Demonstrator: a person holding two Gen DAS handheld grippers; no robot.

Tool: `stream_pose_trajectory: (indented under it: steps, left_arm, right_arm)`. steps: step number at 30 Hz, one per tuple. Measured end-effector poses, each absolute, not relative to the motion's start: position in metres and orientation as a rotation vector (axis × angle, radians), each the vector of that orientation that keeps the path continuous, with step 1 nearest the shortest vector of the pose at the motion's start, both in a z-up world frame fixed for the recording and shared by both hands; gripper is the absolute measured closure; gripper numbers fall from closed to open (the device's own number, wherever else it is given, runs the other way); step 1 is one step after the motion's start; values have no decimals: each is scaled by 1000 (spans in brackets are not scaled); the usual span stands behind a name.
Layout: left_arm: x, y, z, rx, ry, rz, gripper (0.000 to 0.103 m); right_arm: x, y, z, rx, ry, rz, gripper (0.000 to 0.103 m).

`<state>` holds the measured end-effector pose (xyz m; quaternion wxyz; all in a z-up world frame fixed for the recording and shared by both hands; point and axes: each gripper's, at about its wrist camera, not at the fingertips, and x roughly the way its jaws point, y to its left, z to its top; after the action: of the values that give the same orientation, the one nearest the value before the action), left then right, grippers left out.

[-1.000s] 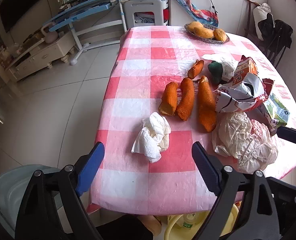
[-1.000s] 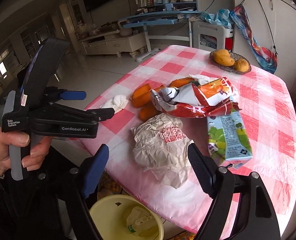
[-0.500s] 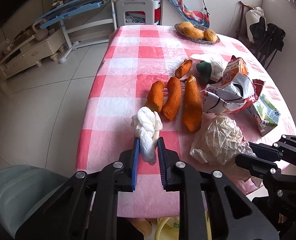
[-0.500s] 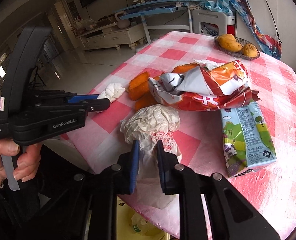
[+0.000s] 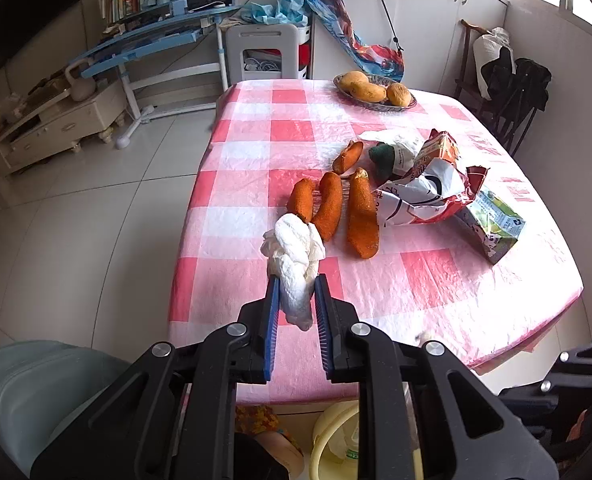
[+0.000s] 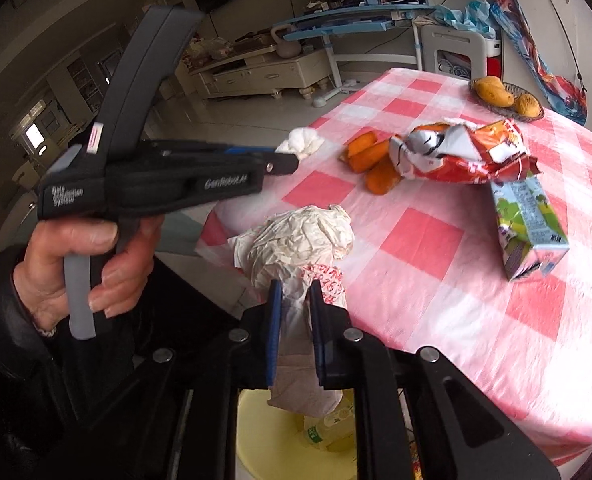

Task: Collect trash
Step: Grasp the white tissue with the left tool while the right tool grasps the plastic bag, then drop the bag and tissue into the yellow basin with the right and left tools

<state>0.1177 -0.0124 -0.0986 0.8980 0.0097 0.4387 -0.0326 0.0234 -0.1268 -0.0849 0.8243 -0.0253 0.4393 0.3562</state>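
Observation:
My left gripper (image 5: 295, 284) is shut on a crumpled white tissue (image 5: 293, 256), lifted just off the pink checked table (image 5: 251, 152). The same tissue (image 6: 302, 142) shows at the left gripper's tip in the right wrist view. My right gripper (image 6: 293, 290) is shut on a crumpled paper wrapper with red print (image 6: 300, 244), held past the table's near edge above a yellow bin (image 6: 255, 432). On the table lie a torn red-and-white snack bag (image 5: 428, 196), a green drink carton (image 5: 496, 224) and several orange peels (image 5: 362, 216).
A basket of mangoes (image 5: 376, 90) stands at the table's far end. The yellow bin (image 5: 336, 440) under the near edge holds a plastic bottle (image 6: 332, 424). A pale green chair (image 5: 27, 392) is at the lower left. A person's hand (image 6: 79, 264) grips the left tool.
Both grippers closed, the left on the tissue and the right on the paper wrapper. The tissue rose off the cloth, and the wrapper was pulled off the table over the bin.

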Motion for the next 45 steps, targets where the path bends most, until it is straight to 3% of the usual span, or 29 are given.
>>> stream_pose_trajectory:
  steps: [6, 9, 11, 14, 18, 32, 45]
  left_arm:
    - [105, -11, -93, 11, 892, -82, 86]
    - [97, -12, -92, 11, 890, -88, 86]
    - [90, -13, -92, 11, 890, -95, 86]
    - [77, -13, -92, 10, 893, -108, 86]
    - [62, -16, -94, 4, 905, -134, 86]
    - [1, -57, -121, 60, 1008, -271, 86]
    - [-22, -56, -136, -2, 1125, -371, 83]
  right_arm:
    - [-11, -117, -110, -115, 1068, 791, 88]
    - [-21, -113, -122, -142, 1131, 798, 81]
    - [-26, -112, -127, -163, 1149, 783, 65]
    - [-29, -114, -127, -165, 1150, 749, 51]
    - [-28, -128, -117, -118, 1092, 691, 43]
    - [-17, -181, -86, 94, 901, 533, 34]
    - [-12, -204, -71, 189, 833, 476, 27]
